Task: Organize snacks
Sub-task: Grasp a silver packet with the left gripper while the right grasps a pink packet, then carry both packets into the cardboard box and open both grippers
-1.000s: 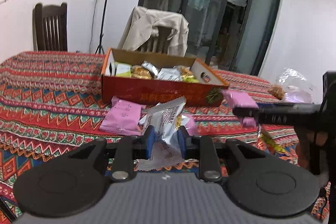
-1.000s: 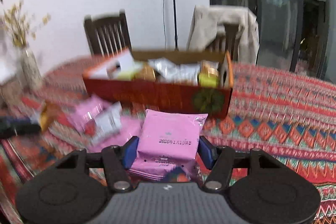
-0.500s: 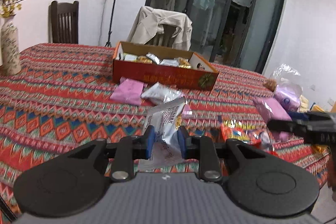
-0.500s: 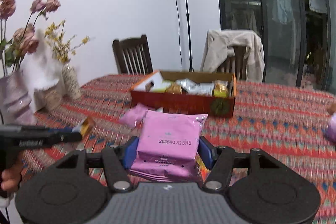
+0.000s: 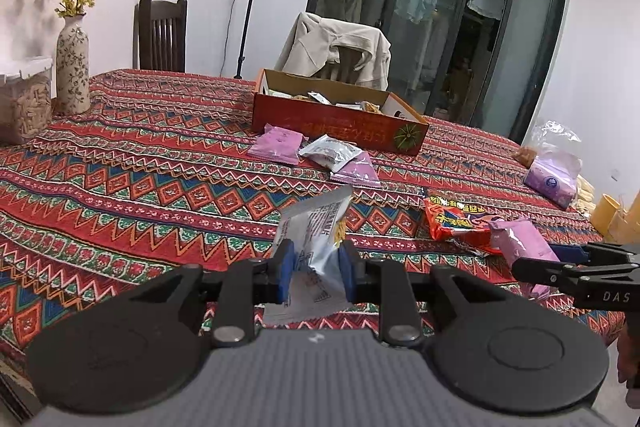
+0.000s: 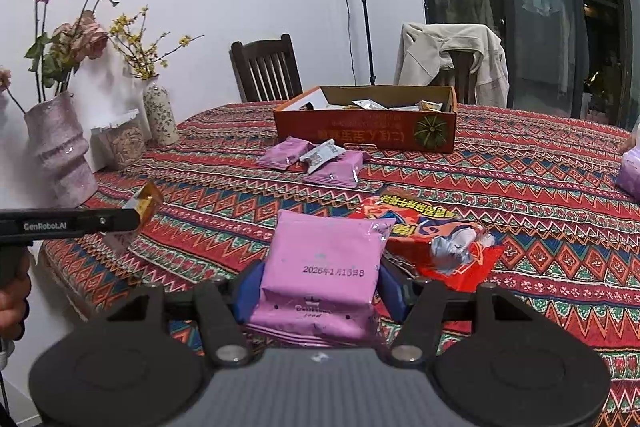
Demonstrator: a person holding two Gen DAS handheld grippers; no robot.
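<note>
— Both hands have pulled back from the orange cardboard box [image 5: 338, 121], now far ahead.
— Grips? Left gripper [image 5: 315, 269] pinches a silver foil sachet [image 5: 316, 231]; right gripper [image 6: 319, 285] clamps a pink plastic packet [image 6: 322, 259].
— Carrying step, seemingly; next needs a drop spot. That box holds mixed wrapped snacks.

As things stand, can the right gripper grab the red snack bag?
Probably not yet. The right gripper is shut on a pink packet, so its jaws are full. The red snack bag lies close by on the tablecloth, with nothing on top of it.
</note>
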